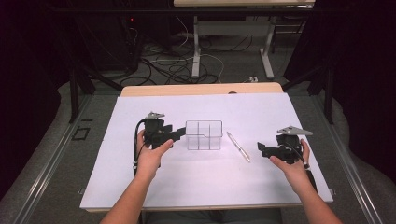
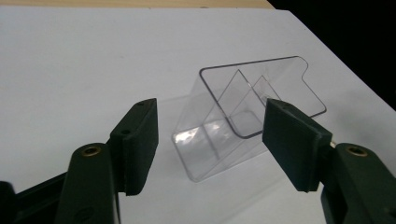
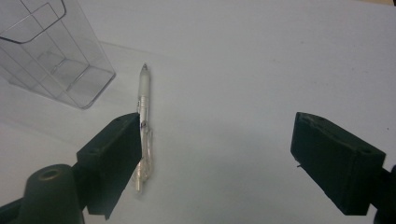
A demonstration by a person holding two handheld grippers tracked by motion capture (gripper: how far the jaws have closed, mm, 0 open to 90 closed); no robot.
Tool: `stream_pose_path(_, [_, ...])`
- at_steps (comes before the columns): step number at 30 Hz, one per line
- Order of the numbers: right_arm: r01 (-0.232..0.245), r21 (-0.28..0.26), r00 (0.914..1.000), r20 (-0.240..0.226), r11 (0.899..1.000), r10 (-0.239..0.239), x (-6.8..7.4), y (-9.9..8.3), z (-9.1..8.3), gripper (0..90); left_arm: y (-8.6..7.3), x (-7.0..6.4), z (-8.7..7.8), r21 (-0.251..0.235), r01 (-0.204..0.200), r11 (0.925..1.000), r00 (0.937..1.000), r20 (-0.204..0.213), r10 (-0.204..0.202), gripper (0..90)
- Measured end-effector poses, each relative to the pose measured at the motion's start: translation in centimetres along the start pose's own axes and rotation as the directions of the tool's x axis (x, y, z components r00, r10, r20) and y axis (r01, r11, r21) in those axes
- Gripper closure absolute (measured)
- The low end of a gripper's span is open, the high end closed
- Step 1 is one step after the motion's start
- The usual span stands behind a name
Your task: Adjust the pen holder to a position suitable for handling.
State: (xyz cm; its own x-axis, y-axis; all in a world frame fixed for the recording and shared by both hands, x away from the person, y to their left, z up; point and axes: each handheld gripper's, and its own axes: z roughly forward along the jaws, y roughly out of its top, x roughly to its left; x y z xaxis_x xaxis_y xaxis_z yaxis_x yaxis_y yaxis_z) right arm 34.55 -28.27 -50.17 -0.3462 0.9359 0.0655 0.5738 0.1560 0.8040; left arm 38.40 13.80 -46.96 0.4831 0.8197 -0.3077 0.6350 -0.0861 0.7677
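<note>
Both grippers are spread wide and hold nothing. We bring our left gripper [image 1: 180, 134] up to the clear divided organizer [image 1: 203, 135] at mid-table [image 1: 187, 182]; its jaws straddle the near end without touching. We judge this the approach: next, close on a wall. Our right gripper [image 1: 259, 147] waits near the pen [image 1: 238, 146].

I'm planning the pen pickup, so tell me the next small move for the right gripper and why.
Probably slide the right gripper sideways toward the pen until the pen lies between its jaws, then close. In the right gripper view the jaws stand wide open, but the pen lies beside one jaw, partly behind it, not in the gap. The clear plastic holder stands just beyond, with the open left gripper against its side.
</note>
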Motion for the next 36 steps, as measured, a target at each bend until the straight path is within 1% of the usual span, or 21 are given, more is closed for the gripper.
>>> stream_pose_path(2, [-0.014, 0.006, 0.9998, -0.014, 1.0, 0.015, 0.2, 0.5, 0.2, 16.3, -0.2, 0.1, -0.5, -0.018, -0.008, 0.9998, 1.0, 0.0, 0.008, 35.0])
stream_pose_path(3, [-0.006, 0.012, 0.9998, -0.021, 1.0, 0.006, 0.3, 0.7, 0.4, 17.0, -0.2, 0.2, -0.7, -0.023, -0.016, 0.9996, 0.9999, -0.006, 0.015, 33.4])
stream_pose_path(5, [0.0, 0.042, 0.9994, -0.035, 0.999, 0.002, 0.7, 1.3, 0.7, 18.0, -0.3, 0.2, -1.2, -0.014, -0.056, 0.9984, 0.9984, -0.007, 0.056, 30.2])
stream_pose_path(7, [0.01, 0.076, 0.9982, -0.059, 0.997, -0.006, 1.2, 2.1, 1.0, 23.3, -0.5, 0.1, -1.3, -0.023, -0.073, 0.9971, 0.9973, -0.009, 0.072, 25.5])
stream_pose_path(8, [0.024, 0.089, 0.9979, -0.063, 0.996, -0.018, 1.4, 2.5, 1.2, 23.9, -0.6, 0.1, -1.5, -0.026, -0.091, 0.9956, 0.9958, -0.014, 0.09, 23.4])
stream_pose_path(10, [0.056, 0.115, 0.9971, -0.057, 0.992, -0.049, 1.9, 3.2, 1.6, 25.8, -0.8, 0.2, -1.6, -0.037, -0.1, 0.9943, 0.9949, -0.019, 0.099, 18.3])
stream_pose_path(11, [0.063, 0.127, 0.9969, -0.056, 0.99, -0.056, 2.2, 3.6, 1.8, 26.4, -0.8, 0.2, -1.7, -0.029, -0.107, 0.9938, 0.9941, -0.021, 0.107, 15.9])
stream_pose_path(12, [0.07, 0.135, 0.9966, -0.052, 0.988, -0.064, 2.4, 3.9, 2.0, 27.6, -1.0, 0.3, -1.7, -0.035, -0.116, 0.9927, 0.9931, -0.024, 0.115, 16.0])
stream_pose_path(13, [0.082, 0.145, 0.9958, -0.053, 0.986, -0.075, 2.6, 4.2, 2.2, 29.2, -1.1, 0.3, -1.7, -0.043, -0.115, 0.9924, 0.993, -0.031, 0.114, 16.0])
stream_pose_path(15, [0.103, 0.167, 0.9939, -0.055, 0.981, -0.095, 3.1, 4.8, 2.7, 32.0, -1.2, 0.5, -2.0, -0.051, -0.114, 0.9922, 0.9933, -0.024, 0.113, 15.6])
stream_pose_path(19, [0.15, 0.192, 0.9874, -0.078, 0.97, -0.138, 3.9, 5.9, 3.5, 36.1, -1.4, 0.9, -2.2, -0.065, -0.115, 0.9912, 0.9932, -0.022, 0.114, 9.5])
stream_pose_path(22, [0.171, 0.222, 0.984, -0.087, 0.96, -0.155, 4.5, 6.6, 4.1, 37.5, -1.4, 1.2, -2.3, -0.071, -0.093, 0.9931, 0.9955, -0.022, 0.092, 5.1])
stream_pose_path(24, [0.197, 0.234, 0.9798, -0.081, 0.952, -0.183, 4.7, 7.0, 4.5, 39.9, -1.5, 1.5, -2.4, -0.078, -0.082, 0.9936, 0.9965, -0.021, 0.081, 2.0])
stream_pose_path(26, [0.184, 0.256, 0.9824, -0.081, 0.949, -0.168, 4.9, 7.4, 4.9, 44.3, -1.5, 1.8, -2.5, -0.078, -0.074, 0.9943, 0.9971, -0.027, 0.072, 0.4])
stream_pose_path(28, [0.165, 0.274, 0.9849, -0.098, 0.947, -0.143, 5.1, 7.7, 5.4, 48.3, -1.5, 2.1, -2.5, -0.085, -0.062, 0.9945, 0.9977, -0.035, 0.059, 0.3])
stream_pose_path(30, [0.165, 0.293, 0.9843, -0.108, 0.942, -0.139, 5.3, 7.8, 6.0, 50.9, -1.6, 2.3, -2.6, -0.091, -0.056, 0.9943, 0.9979, -0.039, 0.052, 0.3])
stream_pose_path(31, [0.172, 0.308, 0.9834, -0.109, 0.936, -0.145, 5.4, 7.9, 6.3, 51.5, -1.6, 2.4, -2.6, -0.09, -0.058, 0.9942, 0.9975, -0.045, 0.054, 0.3])
stream_pose_path(32, [0.18, 0.313, 0.9823, -0.106, 0.932, -0.154, 5.4, 7.9, 6.7, 51.6, -1.7, 2.5, -2.7, -0.089, -0.062, 0.9941, 0.9971, -0.049, 0.058, 0.3])
stream_pose_path(33, [0.18, 0.312, 0.9821, -0.111, 0.933, -0.152, 5.5, 7.9, 7.0, 52.1, -1.7, 2.6, -2.7, -0.09, -0.061, 0.9941, 0.997, -0.053, 0.056, 0.3])
stream_pose_path(34, [0.189, 0.335, 0.9807, -0.114, 0.923, -0.159, 5.6, 8.0, 7.3, 52.7, -1.8, 2.7, -2.7, -0.094, -0.065, 0.9935, 0.9968, -0.053, 0.06, 0.3])
stream_pose_path(36, [0.2, 0.351, 0.9786, -0.118, 0.915, -0.168, 5.8, 8.0, 7.8, 54.1, -1.9, 2.9, -2.7, -0.088, -0.065, 0.9939, 0.9966, -0.056, 0.061, 0.3])
